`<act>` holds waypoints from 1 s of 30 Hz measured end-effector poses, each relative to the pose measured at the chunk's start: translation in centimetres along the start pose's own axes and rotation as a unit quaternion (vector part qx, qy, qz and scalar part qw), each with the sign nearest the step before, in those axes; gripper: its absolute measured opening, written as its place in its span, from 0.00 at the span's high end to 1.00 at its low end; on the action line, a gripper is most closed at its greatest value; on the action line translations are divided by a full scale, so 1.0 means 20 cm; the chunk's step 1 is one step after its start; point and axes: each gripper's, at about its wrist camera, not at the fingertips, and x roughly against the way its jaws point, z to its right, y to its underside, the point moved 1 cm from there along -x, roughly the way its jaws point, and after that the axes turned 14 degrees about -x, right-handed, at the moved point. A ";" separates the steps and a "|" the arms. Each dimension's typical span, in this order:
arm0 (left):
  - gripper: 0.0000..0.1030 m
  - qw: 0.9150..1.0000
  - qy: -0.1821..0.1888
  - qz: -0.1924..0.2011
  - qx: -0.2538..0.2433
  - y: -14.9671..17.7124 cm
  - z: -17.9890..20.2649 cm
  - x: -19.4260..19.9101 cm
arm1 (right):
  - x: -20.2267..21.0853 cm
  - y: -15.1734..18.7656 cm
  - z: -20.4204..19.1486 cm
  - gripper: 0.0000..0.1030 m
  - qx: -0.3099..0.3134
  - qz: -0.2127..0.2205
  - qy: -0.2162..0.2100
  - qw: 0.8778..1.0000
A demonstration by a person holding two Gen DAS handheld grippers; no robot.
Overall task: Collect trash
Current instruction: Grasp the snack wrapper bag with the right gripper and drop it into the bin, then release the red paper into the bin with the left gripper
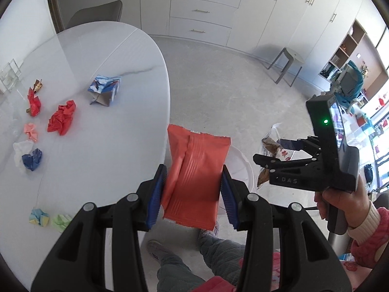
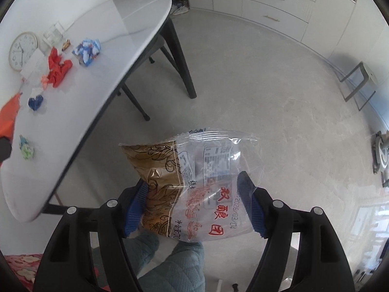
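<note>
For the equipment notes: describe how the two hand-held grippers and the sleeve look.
Both are black plastic with round silver rivets and ribbed blue pads. The right hand-held gripper, seen from the left one, has "DAS" embossed on its body and a dark block with a green light. The sleeve is pink knit over a cream cuff.

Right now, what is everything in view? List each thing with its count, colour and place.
orange snack wrapper: 1, orange, in left tongs
snack bag: 1, clear and brown, in right tongs
red paper balls: 2, red, on table
other paper balls: 5, pink, white, blue, blue-yellow, green, on table
crushed carton: 1, blue-white, on table
clock: 1, white, on table
table: 1, white, left
stool: 1, grey, by cabinets
left tongs: black, blue pads
right tongs: same
right hand: holds the right tongs
</note>
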 end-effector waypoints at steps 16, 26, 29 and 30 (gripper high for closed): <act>0.58 0.998 -0.028 -0.047 0.012 -0.04 0.19 -0.15 | -0.17 -0.01 0.10 0.02 0.041 -0.045 0.006 0.998; 0.51 0.998 0.003 -0.054 -0.025 -0.11 0.35 -0.31 | 0.16 -0.06 0.31 0.02 0.012 0.020 0.017 1.000; 0.18 0.998 0.007 -0.057 -0.031 -0.14 0.40 -0.34 | 0.21 -0.07 0.37 0.02 0.004 0.033 0.022 0.999; 0.15 0.998 0.004 -0.053 -0.030 -0.15 0.41 -0.34 | 0.22 -0.07 0.38 0.02 0.002 0.035 0.022 0.999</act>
